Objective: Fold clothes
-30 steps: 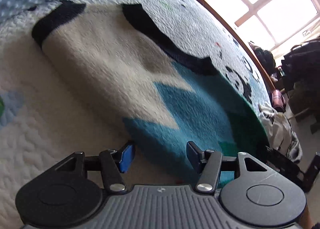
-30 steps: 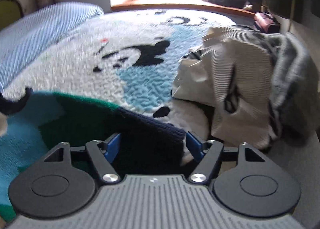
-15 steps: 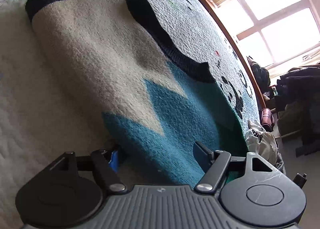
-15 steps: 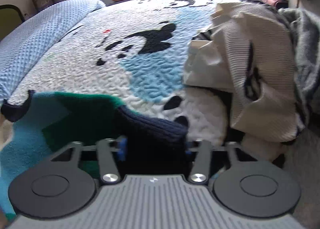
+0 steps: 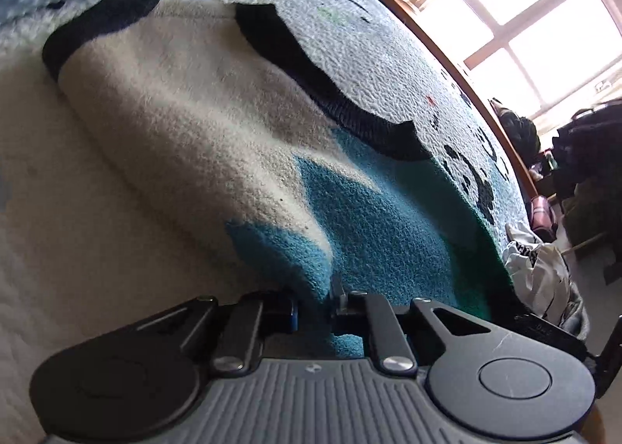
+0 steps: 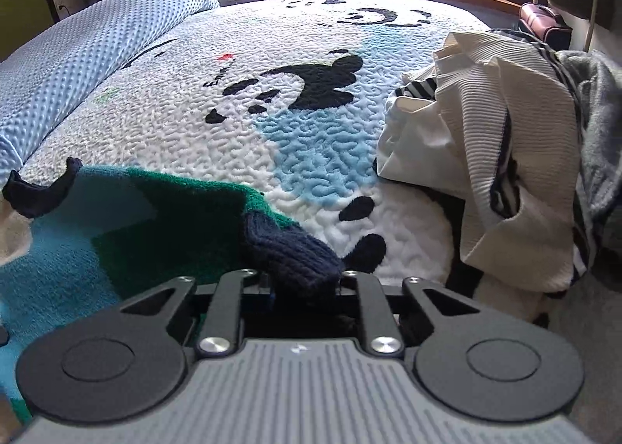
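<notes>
Black linkages, grey ribbed housing, silver screws

bed (image 6: 318, 141) | bright window (image 5: 517, 20) | possibly chair (image 6: 23, 13)

Right gripper (image 6: 307, 290) closed on the ribbed navy cuff (image 6: 295, 257) of a teal, green and cream fleece sweater (image 6: 116, 234) lying on a bed with a white quilted panda-print cover (image 6: 311, 102). Just right, a heap of cream ribbed and grey clothes (image 6: 505, 141).
</notes>
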